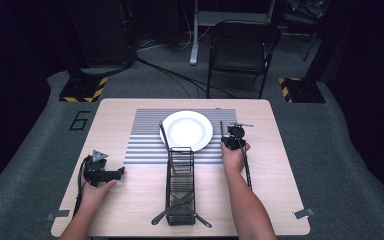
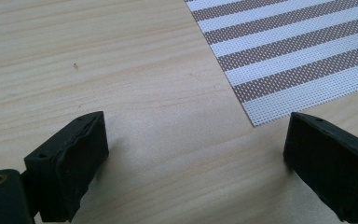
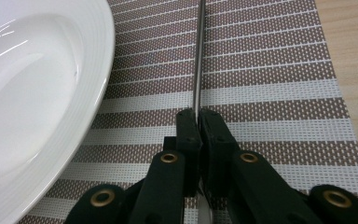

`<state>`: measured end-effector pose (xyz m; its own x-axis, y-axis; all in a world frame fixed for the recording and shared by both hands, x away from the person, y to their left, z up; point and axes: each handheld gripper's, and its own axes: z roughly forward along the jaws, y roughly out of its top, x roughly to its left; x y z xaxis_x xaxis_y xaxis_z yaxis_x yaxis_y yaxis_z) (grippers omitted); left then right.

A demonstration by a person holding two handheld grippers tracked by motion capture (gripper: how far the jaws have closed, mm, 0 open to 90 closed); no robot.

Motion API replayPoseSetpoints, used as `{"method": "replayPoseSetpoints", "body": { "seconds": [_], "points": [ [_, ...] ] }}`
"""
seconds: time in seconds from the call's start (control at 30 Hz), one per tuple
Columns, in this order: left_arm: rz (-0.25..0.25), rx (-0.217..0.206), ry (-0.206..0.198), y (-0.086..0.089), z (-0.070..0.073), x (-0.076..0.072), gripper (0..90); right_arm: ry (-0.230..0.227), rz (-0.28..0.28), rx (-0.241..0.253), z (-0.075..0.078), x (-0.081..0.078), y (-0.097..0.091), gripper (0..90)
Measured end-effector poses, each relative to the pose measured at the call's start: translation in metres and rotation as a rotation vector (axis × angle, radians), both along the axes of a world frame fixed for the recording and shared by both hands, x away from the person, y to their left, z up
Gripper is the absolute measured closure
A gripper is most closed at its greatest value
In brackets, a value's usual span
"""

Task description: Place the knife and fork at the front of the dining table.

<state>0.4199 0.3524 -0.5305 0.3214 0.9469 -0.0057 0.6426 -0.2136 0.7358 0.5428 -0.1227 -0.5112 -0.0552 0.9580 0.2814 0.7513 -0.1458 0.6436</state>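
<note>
One slim utensil (image 3: 197,56) is pinched by the right tool (image 3: 198,116) (left tool (image 2: 196,154) spread, idle); it could slip onto the plate (image 3: 37,93).

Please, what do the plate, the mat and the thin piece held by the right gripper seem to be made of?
Plate: probably glazed white ceramic; it is glossy with sharp reflections.
Mat: likely woven vinyl or similar plastic; an open mesh weave in brown and white stripes, matte.
Thin piece in the right gripper: seems polished metal, a silvery narrow edge; which utensil it is I cannot tell.
</note>
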Motion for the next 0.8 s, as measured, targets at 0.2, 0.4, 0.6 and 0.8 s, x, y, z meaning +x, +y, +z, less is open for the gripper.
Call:
{"method": "replayPoseSetpoints", "body": {
  "seconds": [0.2,0.4,0.6,0.8],
  "points": [
    [0.0,0.0,0.0,0.0,0.0,0.0,6.1,0.003,0.003,-0.008,0.001,0.0012,-0.0007,86.7],
    [0.0,0.0,0.0,0.0,0.0,0.0,6.1,0.035,0.01,-0.015,0.0036,0.0029,0.0012,86.7],
    [0.0,0.0,0.0,0.0,0.0,0.0,6.1,0.039,-0.002,-0.011,0.0035,0.0034,-0.0001,86.0],
    [0.0,0.0,0.0,0.0,0.0,0.0,6.1,0.045,-0.013,-0.005,0.0026,0.0035,-0.005,85.0]
  ]
}}
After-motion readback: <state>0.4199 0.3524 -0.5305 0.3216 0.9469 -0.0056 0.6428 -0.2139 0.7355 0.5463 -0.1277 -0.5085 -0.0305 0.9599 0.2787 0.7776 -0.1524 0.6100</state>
